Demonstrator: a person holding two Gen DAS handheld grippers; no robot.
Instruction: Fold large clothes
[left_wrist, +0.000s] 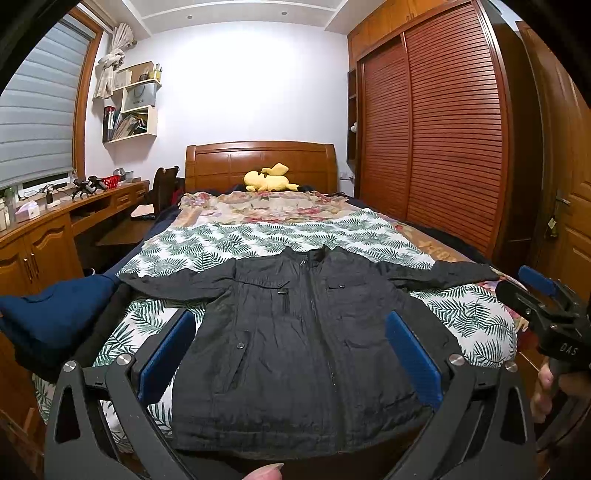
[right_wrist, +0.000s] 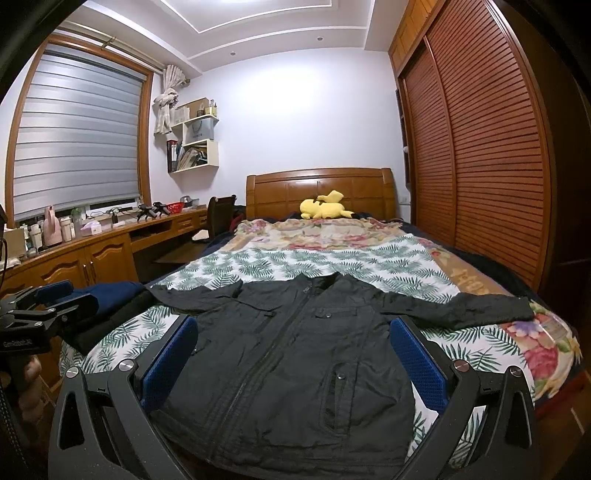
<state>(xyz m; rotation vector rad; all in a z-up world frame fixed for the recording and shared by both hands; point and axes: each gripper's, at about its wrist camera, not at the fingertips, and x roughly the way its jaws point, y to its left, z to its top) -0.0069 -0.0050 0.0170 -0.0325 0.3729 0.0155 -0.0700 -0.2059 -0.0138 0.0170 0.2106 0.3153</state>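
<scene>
At your nine o'clock a long wooden desk runs under the blinds, crowded with bottles and small clutter too small to name, and a dark blue garment is heaped at the bed's left edge, touching the tip of the jacket's left sleeve. Dead ahead at twelve o'clock the black jacket lies flat, front up and zipped, on the leaf-print sheet, sleeves spread to both sides; its fabric is thin and finely creased, with snap pockets on the chest and hips. Your left gripper hangs over the hem with its blue ribbed pads spread wide, holding nothing; your right gripper hovers likewise, jaws well apart and empty. The hem's near edge is cut off behind both gripper frames. Farther up, a yellow plush toy rests against the wooden headboard. At your three o'clock the slatted wardrobe doors stand close beside the bed, and the right sleeve's cuff reaches nearly to that mattress edge.
</scene>
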